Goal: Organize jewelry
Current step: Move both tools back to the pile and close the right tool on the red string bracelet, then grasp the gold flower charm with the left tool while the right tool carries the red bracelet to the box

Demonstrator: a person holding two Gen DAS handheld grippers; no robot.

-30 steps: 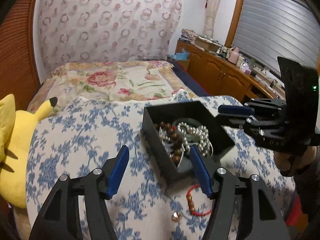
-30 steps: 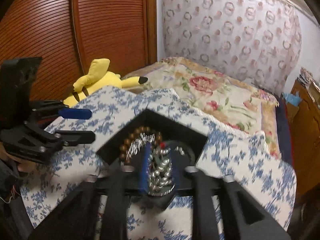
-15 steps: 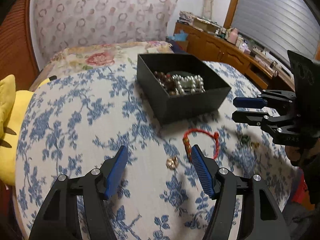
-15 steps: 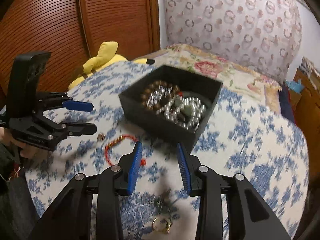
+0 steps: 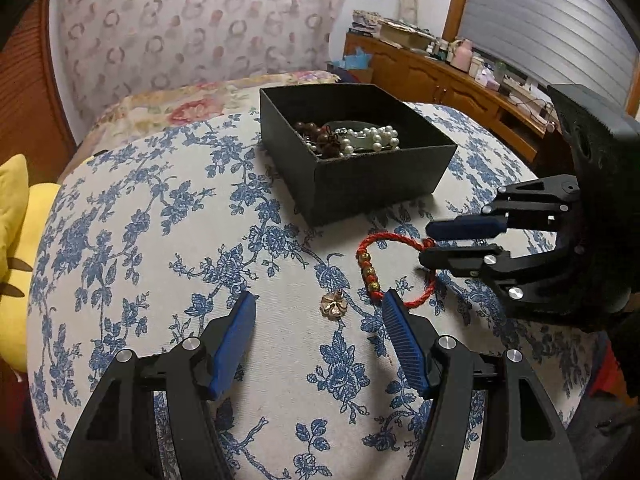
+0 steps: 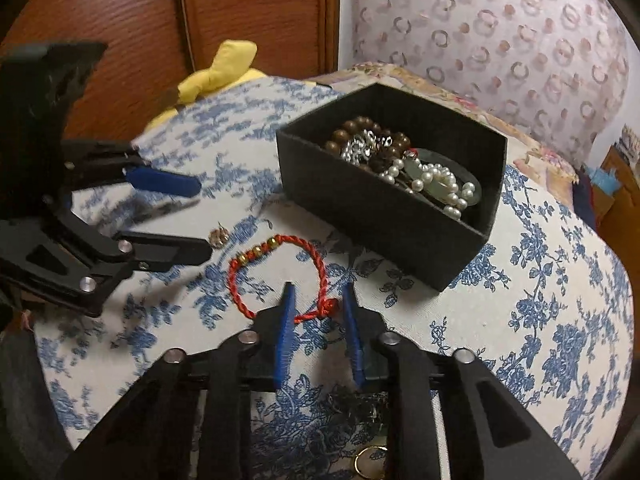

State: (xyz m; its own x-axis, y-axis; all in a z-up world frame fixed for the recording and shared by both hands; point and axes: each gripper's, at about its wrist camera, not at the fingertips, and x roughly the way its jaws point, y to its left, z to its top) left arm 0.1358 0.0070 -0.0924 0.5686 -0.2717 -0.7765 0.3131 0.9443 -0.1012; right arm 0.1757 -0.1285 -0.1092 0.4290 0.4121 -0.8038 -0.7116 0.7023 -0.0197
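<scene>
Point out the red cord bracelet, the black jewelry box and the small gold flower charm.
red cord bracelet [image 6: 320, 268], right wrist view, on the twisted cord.
black jewelry box [image 5: 380, 184], left wrist view, on its near wall.
gold flower charm [image 5: 333, 304], left wrist view, on its middle.

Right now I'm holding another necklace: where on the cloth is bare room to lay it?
Free: the floral cloth left of the black box, toward the yellow plush. Crowded: in front of the box, where the red bracelet, gold flower charm, left gripper and right gripper sit.

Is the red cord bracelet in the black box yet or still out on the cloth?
Out. The red cord bracelet lies flat on the floral cloth in front of the black box, its knot between the right claw pads.
</scene>
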